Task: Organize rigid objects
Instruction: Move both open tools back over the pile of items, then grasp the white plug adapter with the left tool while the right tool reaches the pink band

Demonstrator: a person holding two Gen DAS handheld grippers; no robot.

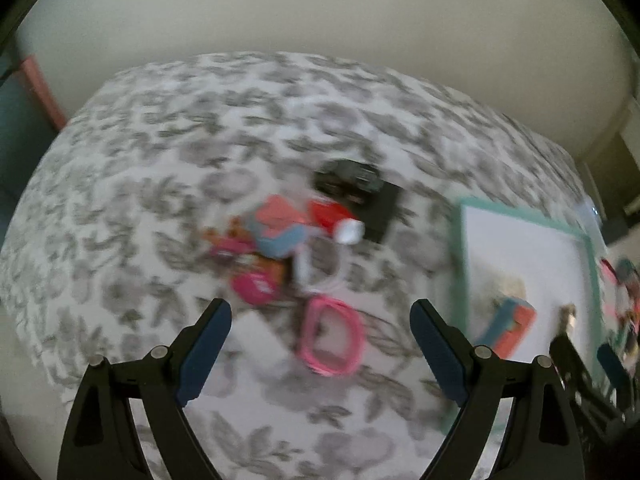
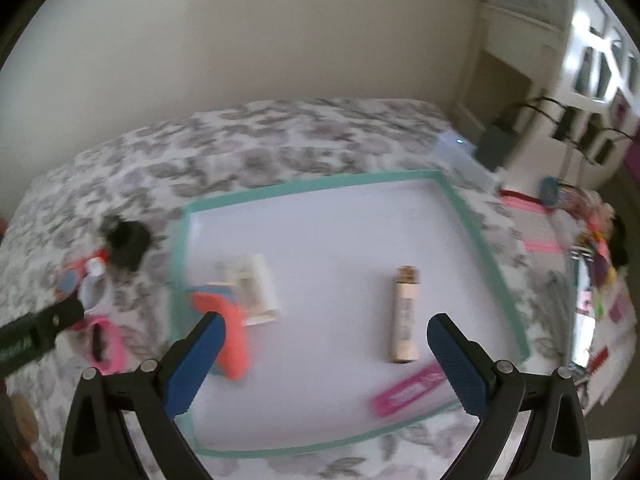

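Note:
A white board with a teal border [image 2: 476,236] lies on a floral bedspread; it also shows in the left wrist view [image 1: 520,240]. On it lie an orange and blue case [image 2: 232,336], a white box [image 2: 256,288], a cream tube with a cork cap [image 2: 406,316] and a pink flat item [image 2: 408,392]. My right gripper [image 2: 324,356] is open and empty above the board. My left gripper [image 1: 320,344] is open and empty above pink glasses [image 1: 332,336]. Behind them sits a blurred pile: a pink item [image 1: 256,286], an orange-blue box [image 1: 276,228], a red bottle with a white cap [image 1: 340,220] and a black object [image 1: 356,188].
The bedspread [image 1: 180,152] ends at a cream wall behind. The other gripper's tip [image 2: 44,324] enters the right wrist view at the left. Colourful clutter [image 2: 592,248] lies right of the board, with shelves and cables [image 2: 560,120] beyond.

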